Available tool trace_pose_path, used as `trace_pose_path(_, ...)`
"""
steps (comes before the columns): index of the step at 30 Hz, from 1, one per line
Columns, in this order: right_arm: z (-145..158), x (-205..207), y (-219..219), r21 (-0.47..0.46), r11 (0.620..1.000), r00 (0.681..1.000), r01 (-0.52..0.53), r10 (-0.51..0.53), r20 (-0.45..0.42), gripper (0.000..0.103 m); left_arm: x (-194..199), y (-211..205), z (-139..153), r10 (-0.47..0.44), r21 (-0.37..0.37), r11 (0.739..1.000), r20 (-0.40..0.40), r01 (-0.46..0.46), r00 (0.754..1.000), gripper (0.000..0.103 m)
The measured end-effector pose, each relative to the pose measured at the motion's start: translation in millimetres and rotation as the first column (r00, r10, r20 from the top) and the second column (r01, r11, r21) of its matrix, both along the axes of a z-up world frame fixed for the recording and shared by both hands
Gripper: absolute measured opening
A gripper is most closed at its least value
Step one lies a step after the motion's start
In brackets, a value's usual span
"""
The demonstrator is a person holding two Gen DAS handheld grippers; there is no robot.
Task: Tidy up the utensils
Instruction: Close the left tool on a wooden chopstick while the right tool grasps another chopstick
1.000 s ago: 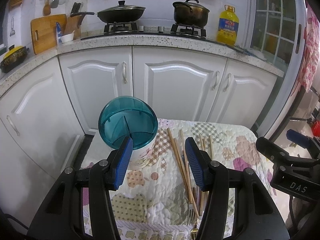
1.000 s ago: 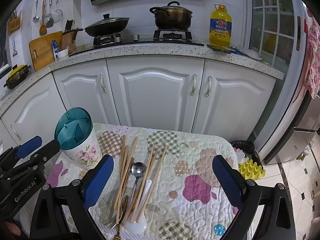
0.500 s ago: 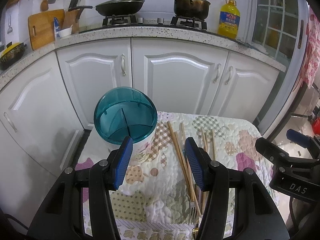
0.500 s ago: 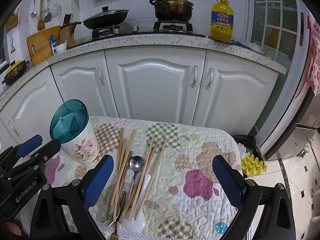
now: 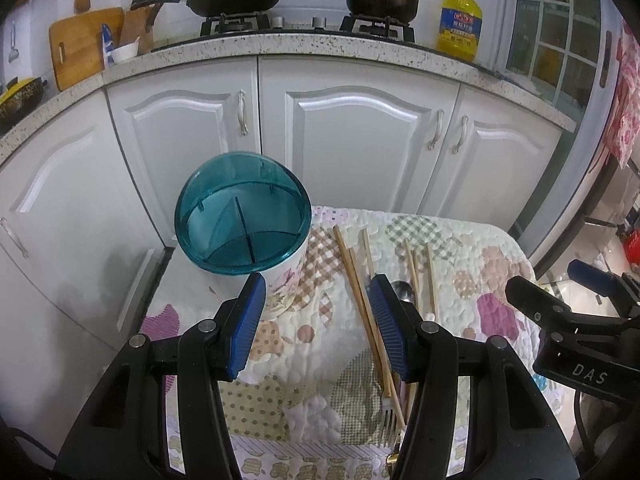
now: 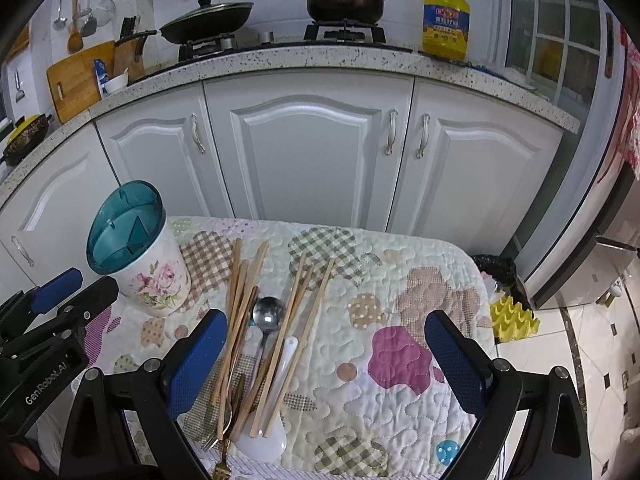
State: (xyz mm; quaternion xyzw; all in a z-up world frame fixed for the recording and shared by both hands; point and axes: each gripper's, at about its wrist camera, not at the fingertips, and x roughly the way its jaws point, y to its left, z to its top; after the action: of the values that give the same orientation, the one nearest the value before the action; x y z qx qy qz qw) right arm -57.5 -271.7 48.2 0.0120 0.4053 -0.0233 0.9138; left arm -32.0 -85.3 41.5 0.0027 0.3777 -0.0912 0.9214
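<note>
A floral utensil holder [image 6: 154,280] with a teal divided insert [image 5: 244,224] stands at the table's back left. Several wooden chopsticks [image 6: 240,300], a metal spoon [image 6: 269,314], a white spoon [image 6: 276,408] and a fork [image 5: 390,416] lie in a loose pile on the quilted cloth. My left gripper [image 5: 318,320] is open just in front of the holder, nothing between its fingers. My right gripper [image 6: 326,356] is wide open above the pile's near end, empty. Each gripper shows at the edge of the other's view.
The quilted patchwork cloth [image 6: 400,280] covers a small table in front of white kitchen cabinets [image 6: 304,152]. On the counter behind stand a pan, a pot and a yellow oil bottle [image 6: 446,20]. A yellow egg tray [image 6: 514,318] lies on the floor at the right.
Both cameras have tilted down and drawn slightly nearer the table, so the holder and utensils sit higher and larger in view. Both grippers stay open and nothing on the cloth has moved.
</note>
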Motion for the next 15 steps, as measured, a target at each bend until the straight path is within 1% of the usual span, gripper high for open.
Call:
trace_pose_path(4, -12.0, 6.4, -5.5, 0.028, 1.0, 1.0, -0.004, 0.005, -0.028, 0.098, 2.1, 0.1, -8.4, -0.012, -0.009, 1.0, -0.028, 0.012, 1.0, 0.054)
trace_pose_path(6, -19.9, 10.9, -8.7, 0.05, 0.999, 0.999, -0.014, 0.016, -0.045, 0.098, 2.5, 1.2, -14.1, -0.033, -0.032, 0.999, -0.049, 0.031, 0.998, 0.054)
trace_pose_path(10, -39.7, 23.4, -14.4, 0.102, 0.992, 0.994, -0.07, 0.078, -0.076, 0.098, 1.9, 2.7, -32.5, -0.067, -0.074, 0.995, -0.101, 0.06, 0.993, 0.054)
trace_pose_path(11, -44.6, 27.0, -16.2, 0.107, 0.991, 0.993, -0.076, 0.085, -0.084, 0.095, 2.5, 1.7, -37.0, -0.076, -0.081, 0.994, -0.115, 0.067, 0.99, 0.054)
trace_pose_path(12, -49.3, 31.1, -18.0, 0.113, 0.99, 0.991, -0.083, 0.094, -0.093, 0.088, 3.6, -0.3, -40.5, -0.082, -0.086, 0.994, -0.127, 0.072, 0.988, 0.054)
trace_pose_path(13, -52.7, 34.1, -18.5, 0.123, 0.988, 0.989, -0.094, 0.107, -0.101, 0.085, 5.2, -3.2, -45.3, -0.09, -0.093, 0.993, -0.139, 0.077, 0.986, 0.054)
trace_pose_path(15, -62.3, 44.3, -19.4, 0.169, 0.978, 0.981, -0.126, 0.148, -0.123, 0.073, 8.1, -8.0, -52.0, -0.102, -0.098, 0.991, -0.154, 0.087, 0.983, 0.054)
